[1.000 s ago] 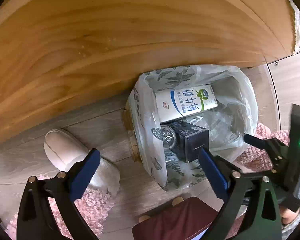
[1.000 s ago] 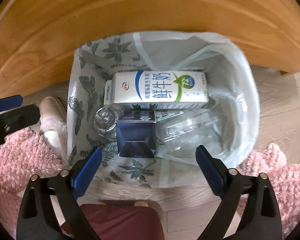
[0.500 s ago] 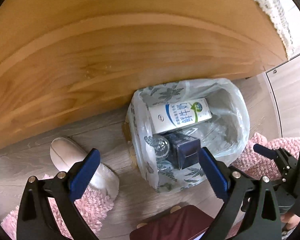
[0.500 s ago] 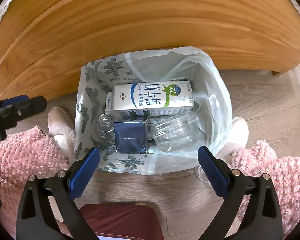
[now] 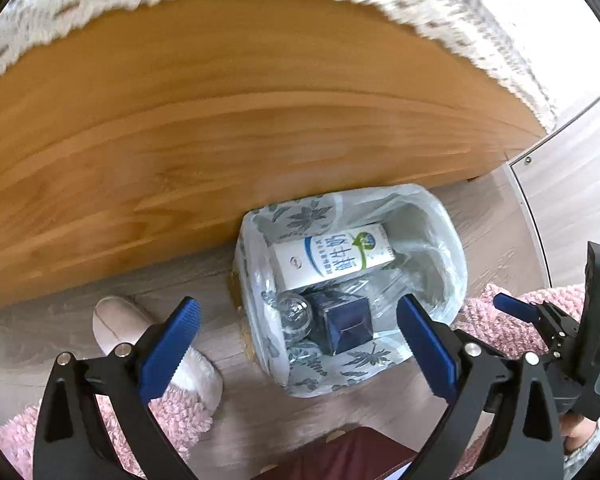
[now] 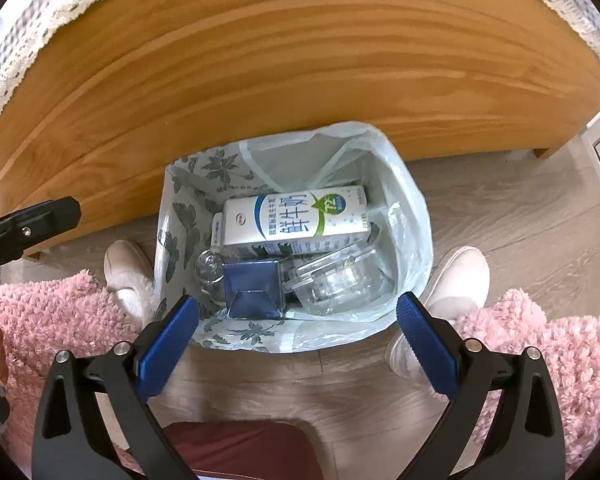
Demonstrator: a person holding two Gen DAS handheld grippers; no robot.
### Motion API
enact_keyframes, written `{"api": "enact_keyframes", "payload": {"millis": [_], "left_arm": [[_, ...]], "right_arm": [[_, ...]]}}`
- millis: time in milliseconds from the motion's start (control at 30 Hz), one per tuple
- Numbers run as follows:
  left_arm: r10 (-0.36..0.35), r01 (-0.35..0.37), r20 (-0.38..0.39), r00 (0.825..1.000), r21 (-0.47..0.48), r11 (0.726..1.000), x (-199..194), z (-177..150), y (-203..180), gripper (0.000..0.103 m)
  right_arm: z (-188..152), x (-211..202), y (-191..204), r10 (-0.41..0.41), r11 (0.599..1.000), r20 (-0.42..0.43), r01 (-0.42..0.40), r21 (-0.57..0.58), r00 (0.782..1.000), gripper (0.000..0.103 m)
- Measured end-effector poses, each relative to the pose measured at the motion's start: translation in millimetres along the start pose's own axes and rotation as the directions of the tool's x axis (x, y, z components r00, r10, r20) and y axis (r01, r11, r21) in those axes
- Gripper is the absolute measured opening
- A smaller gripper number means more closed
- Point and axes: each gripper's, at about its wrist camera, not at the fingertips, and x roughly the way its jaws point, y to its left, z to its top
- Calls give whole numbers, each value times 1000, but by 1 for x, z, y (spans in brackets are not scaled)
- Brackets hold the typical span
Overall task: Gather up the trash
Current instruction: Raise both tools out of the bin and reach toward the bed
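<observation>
Your left gripper and right gripper both have their jaws spread wide, nothing between them. The trash bin, lined with a leaf-print bag, stands on the wood floor against the wooden table. Inside: milk carton along the bin's far wall, dark blue box at the near wall, a clear bottle just left of it. Only your right view shows the clear plastic container plainly, plus a second slipper right of the bin; your left view shows just the left slipper.
</observation>
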Motion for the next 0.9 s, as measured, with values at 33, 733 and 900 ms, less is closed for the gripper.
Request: {"api": "enact_keyframes", "payload": {"millis": [33, 733, 900], "left_arm": [[5, -6, 16, 1000, 12, 1000, -3, 0, -3, 95], [-9, -54, 361, 933, 163, 985, -98, 23, -51, 95], [-16, -66, 431, 902, 176, 982, -125, 42, -54, 95]], "right_arm": [[0, -2, -1, -1, 1000, 10, 1, -1, 1000, 95], [25, -103, -32, -30, 999, 470, 36, -3, 882, 95], [46, -130, -45, -57, 998, 557, 68, 2, 829, 95]]}}
